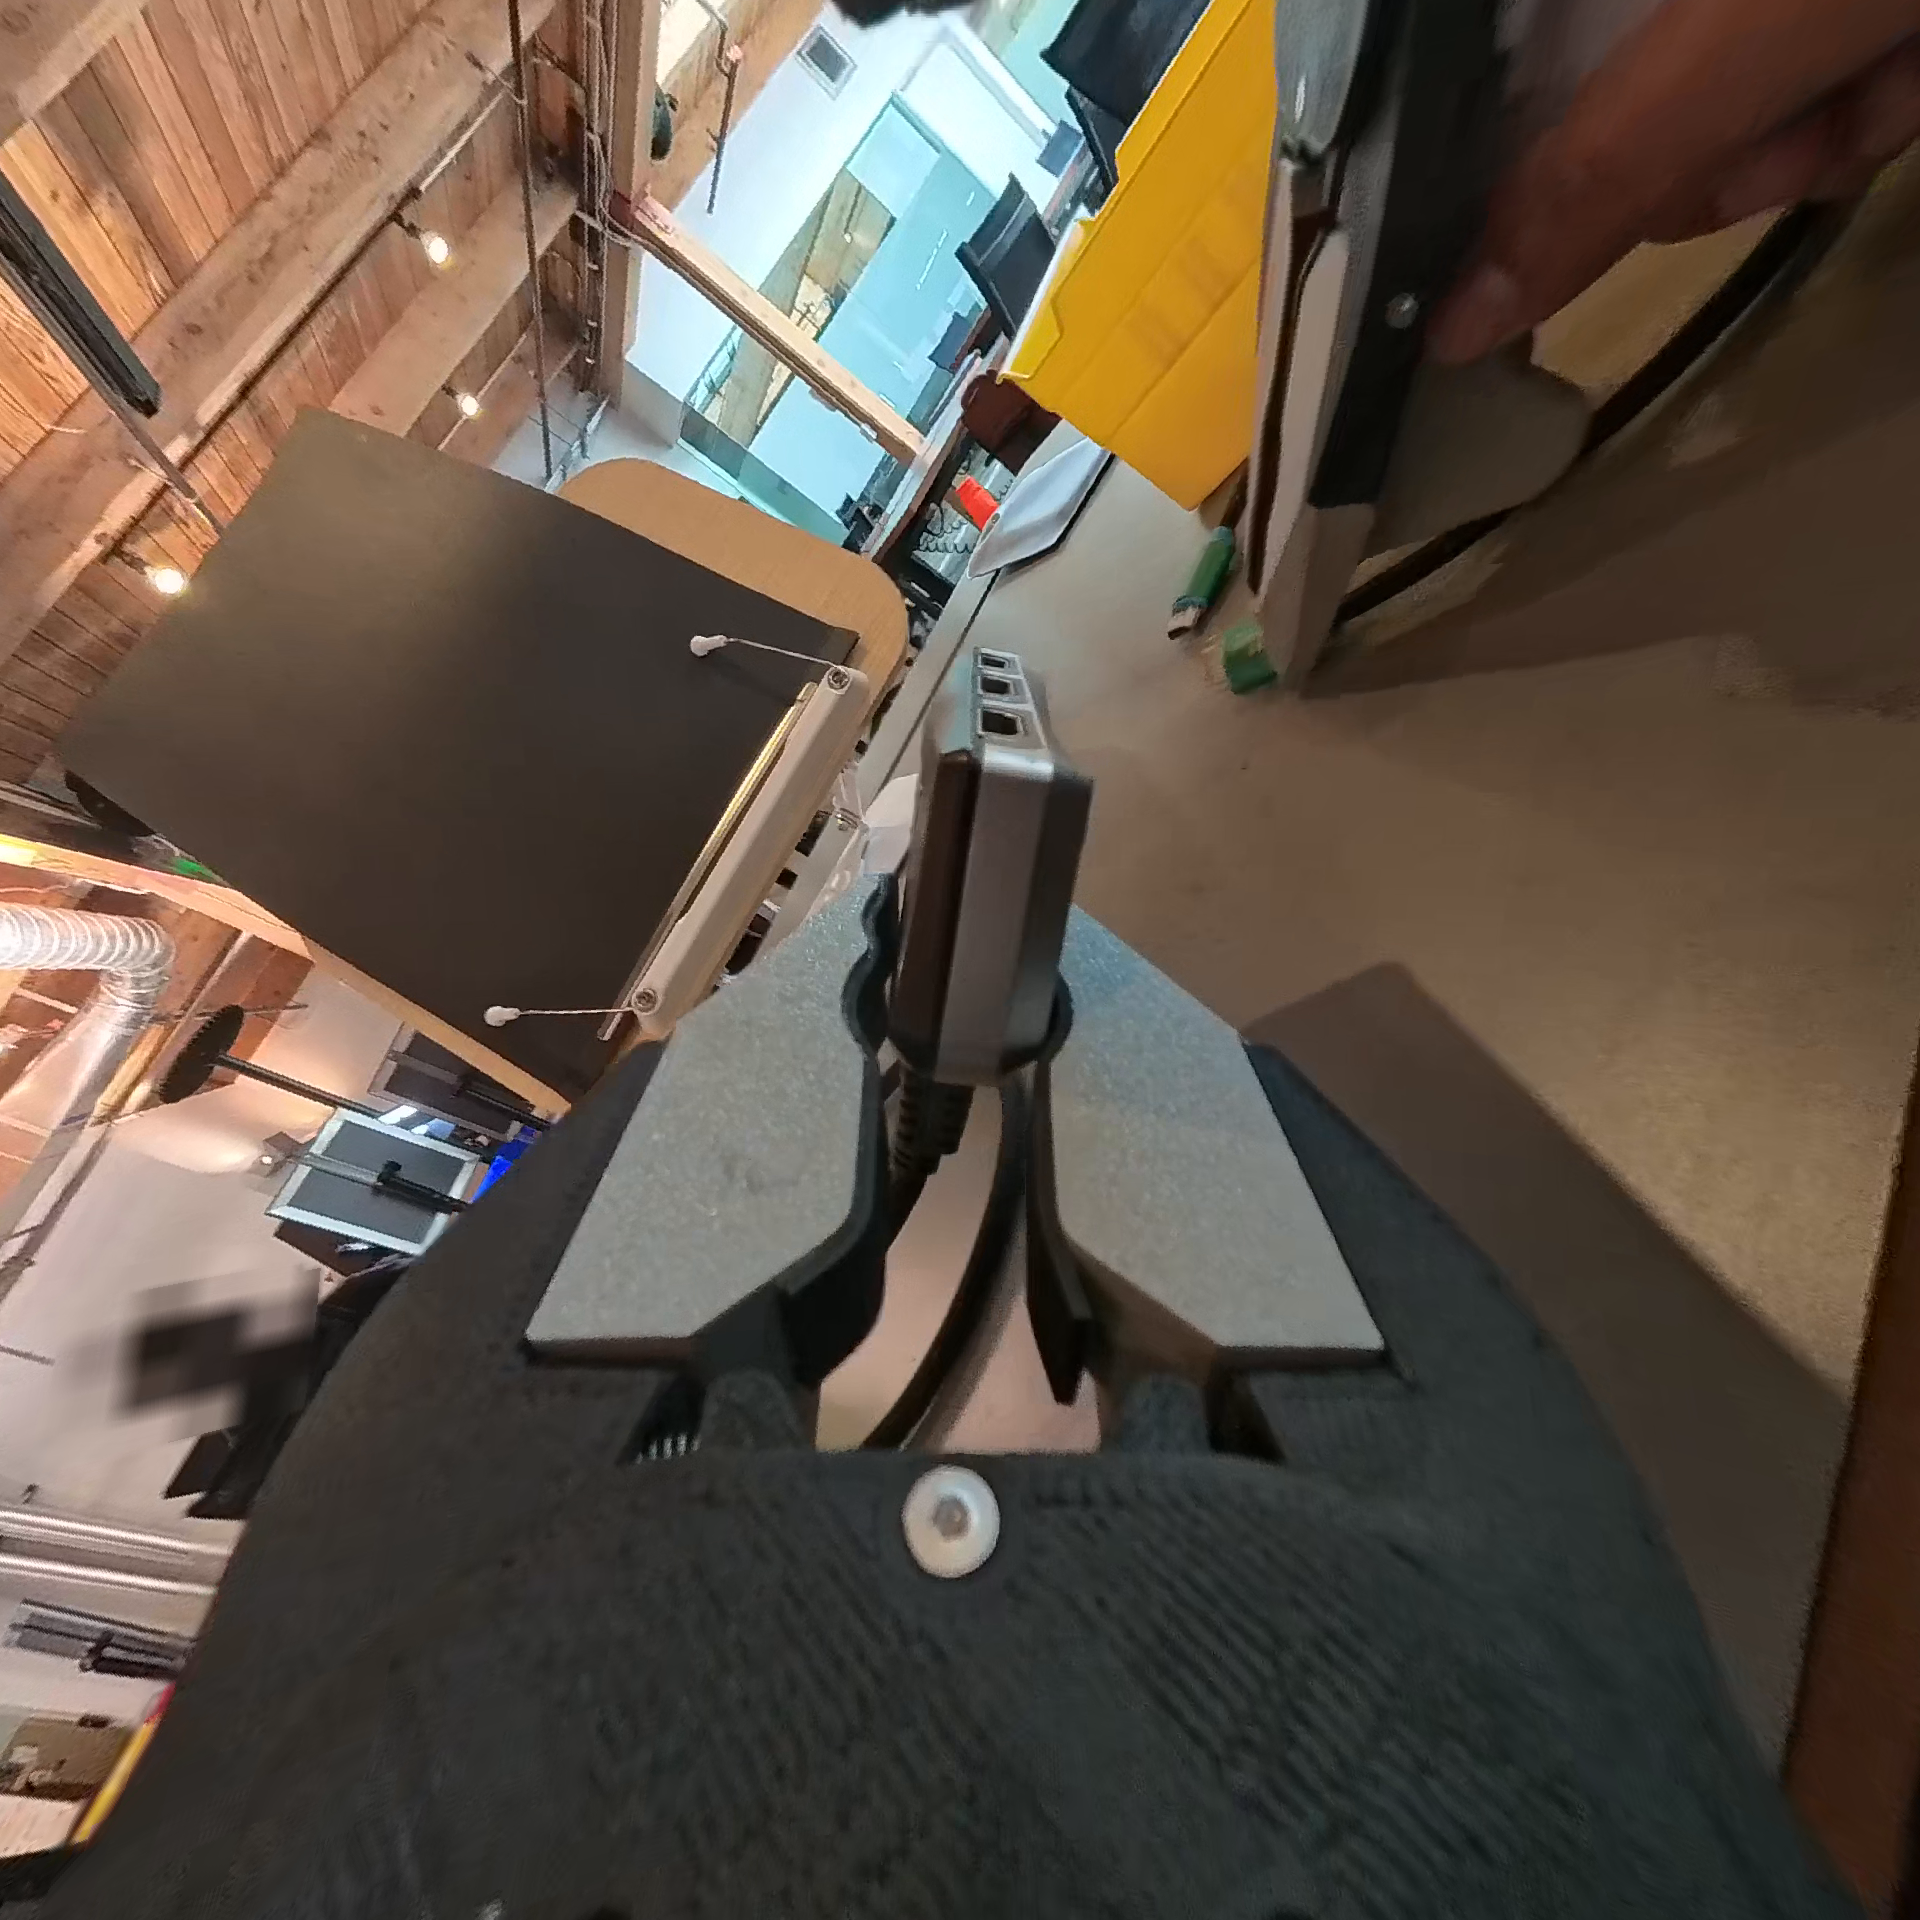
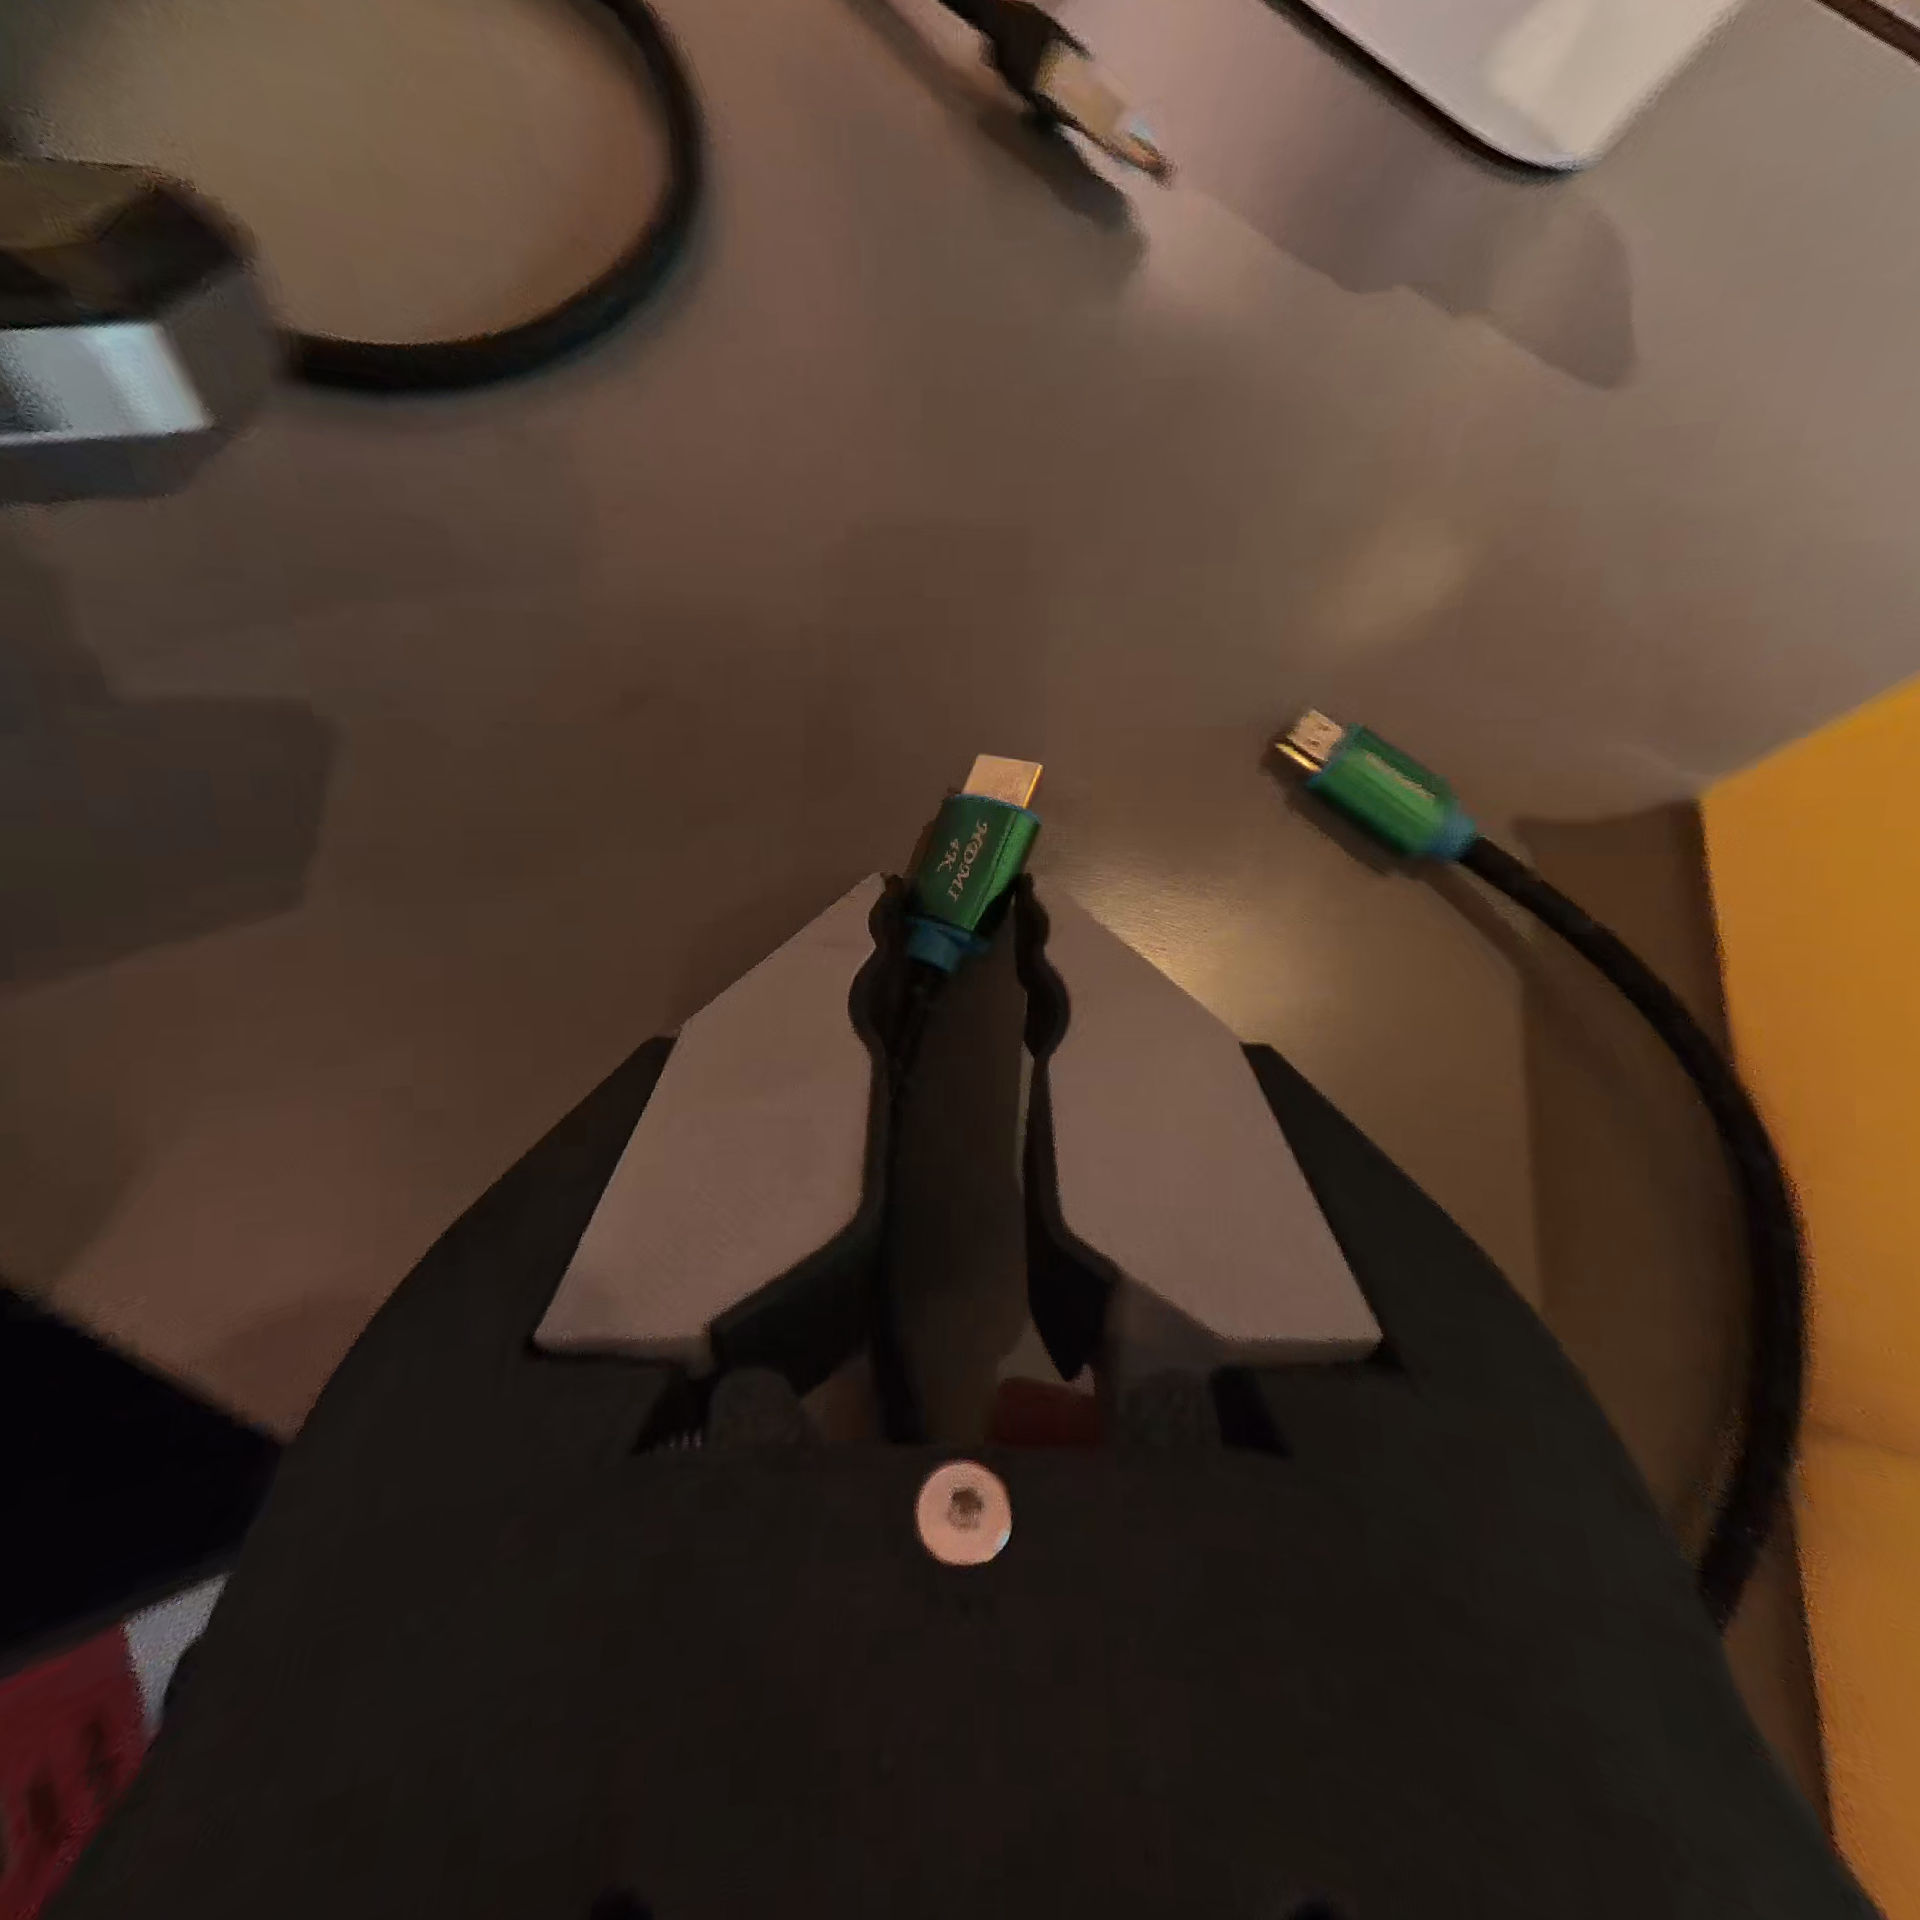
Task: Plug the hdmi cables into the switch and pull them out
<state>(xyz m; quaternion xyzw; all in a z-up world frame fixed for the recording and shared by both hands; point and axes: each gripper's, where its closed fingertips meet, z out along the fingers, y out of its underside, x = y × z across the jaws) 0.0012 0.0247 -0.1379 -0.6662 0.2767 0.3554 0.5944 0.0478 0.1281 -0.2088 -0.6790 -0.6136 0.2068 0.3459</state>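
Right gripper (image 2: 961,904) pinches a green HDMI plug (image 2: 971,868) by its rear collar; gold tip points straight ahead along the fingers, clear of the table (image 2: 935,520). Pale lettering on the shell, not copied. Left gripper (image 1: 971,997) clamps the grey switch (image 1: 1003,894) on edge, long axis running away, three open ports on its far edge. From the held plug, the switch sits far left, a second green plug (image 2: 1377,784) lies near right.
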